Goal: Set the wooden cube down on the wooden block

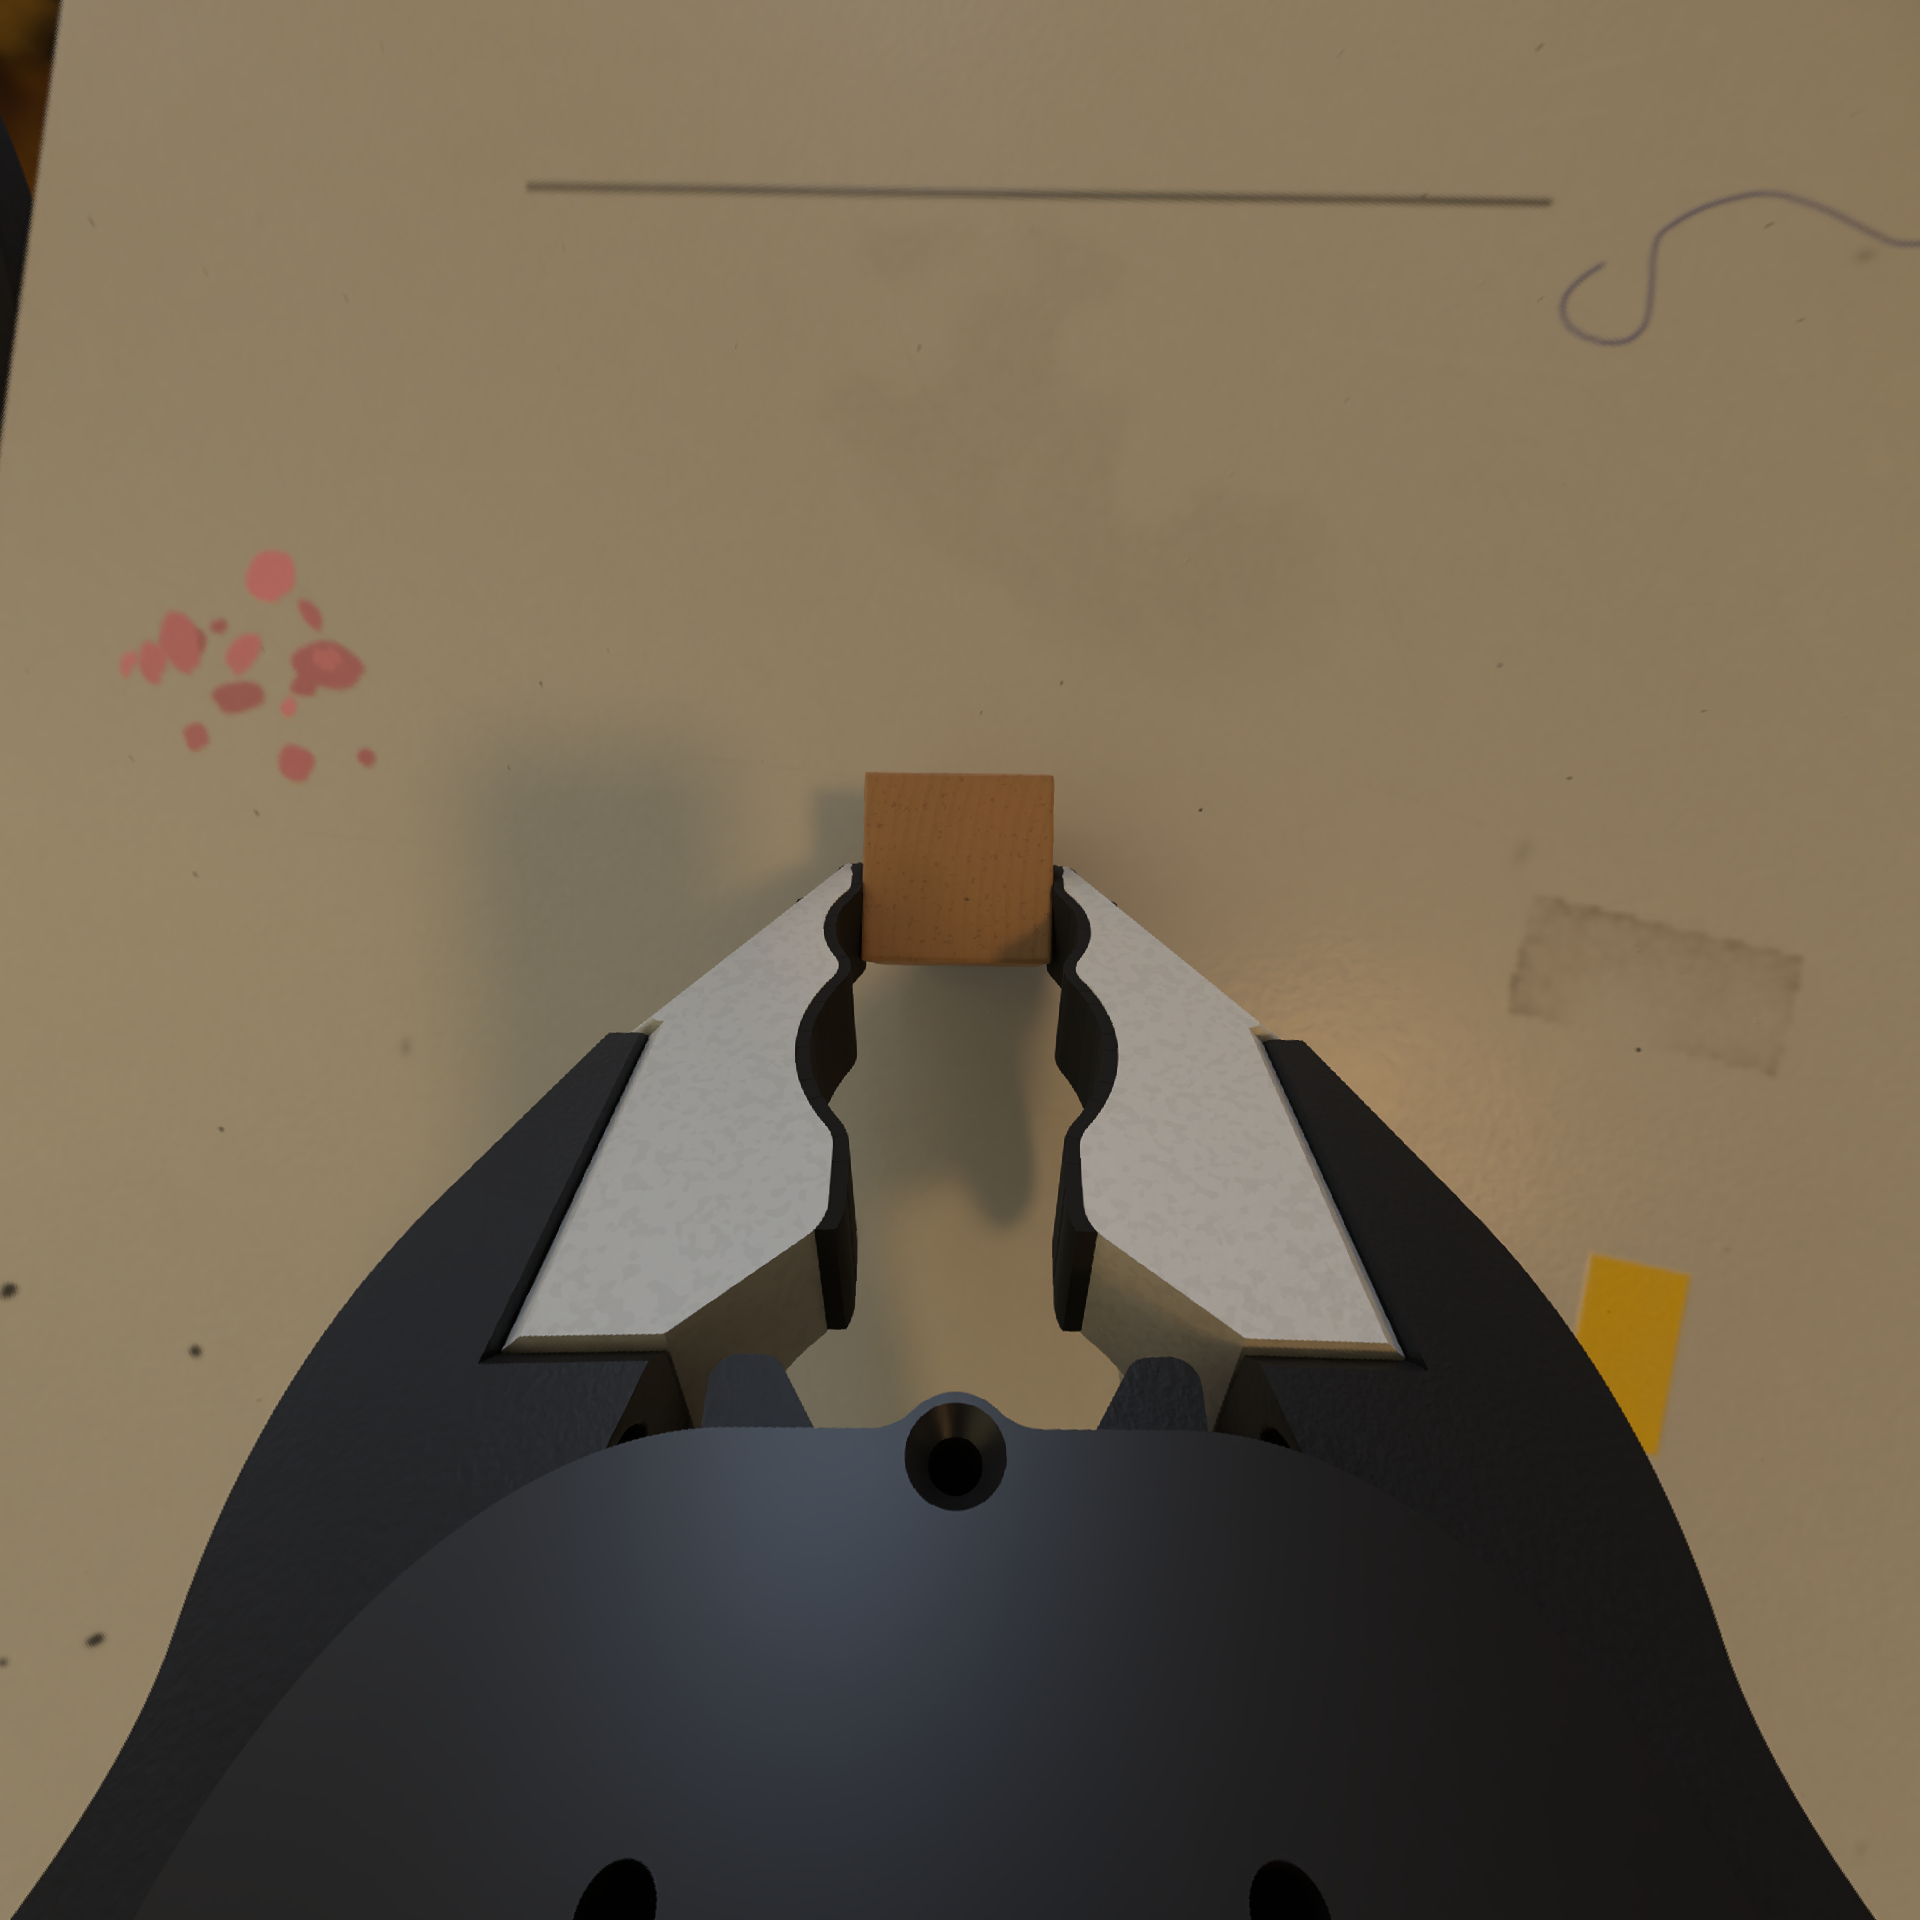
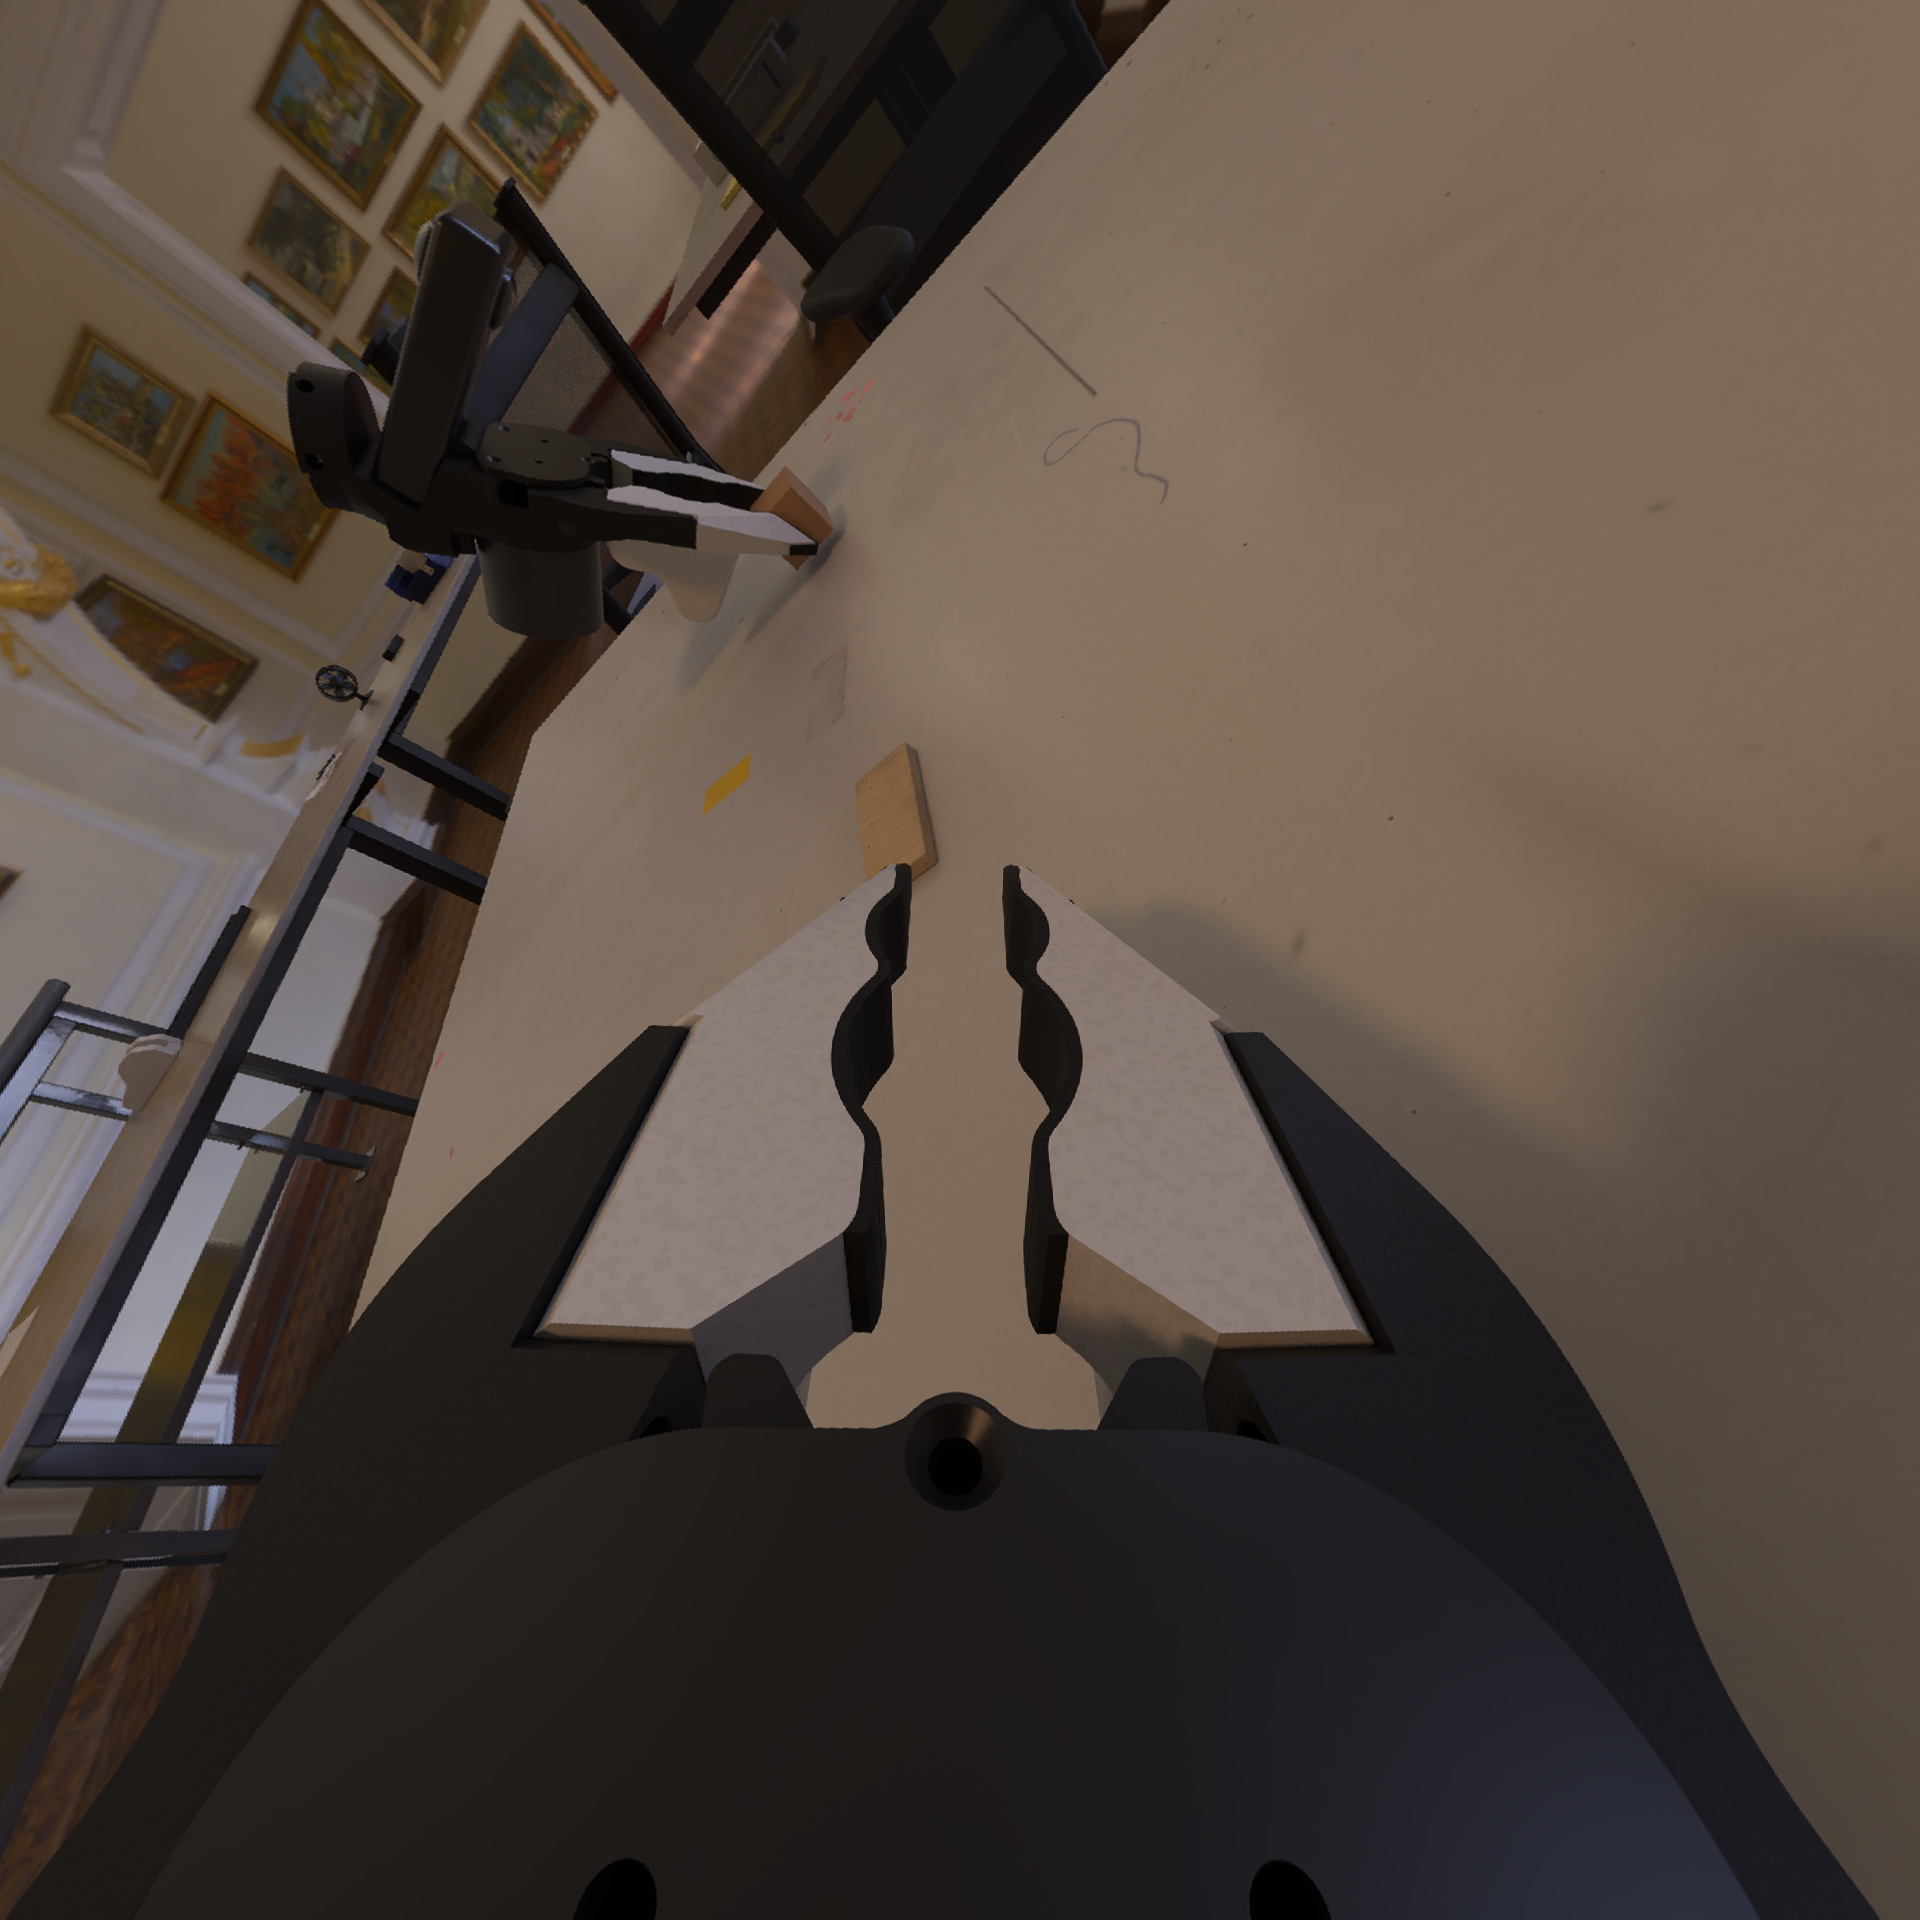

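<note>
The wooden cube (image 1: 956, 868) is small and orange-brown, and it sits between the fingertips of my left gripper (image 1: 958, 914), which is shut on it. The right wrist view shows this gripper (image 2: 792, 525) far off, holding the cube (image 2: 802, 497) at or just above the beige table (image 2: 1351, 623); I cannot tell whether they touch. The wooden block (image 2: 894, 816) is a flat pale slab lying on the table, just beyond the left fingertip of my right gripper (image 2: 956, 883). The right gripper is open with a narrow gap and holds nothing. The block is not in the left wrist view.
On the table are pink stains (image 1: 249, 665), a thin grey line (image 1: 1039, 194), a pen scribble (image 1: 1662, 281), a grey tape patch (image 1: 1652, 982) and a yellow patch (image 1: 1631, 1340). The table edge (image 2: 582, 686) runs along the left; beyond it stand black-framed tables and a chair (image 2: 857, 270).
</note>
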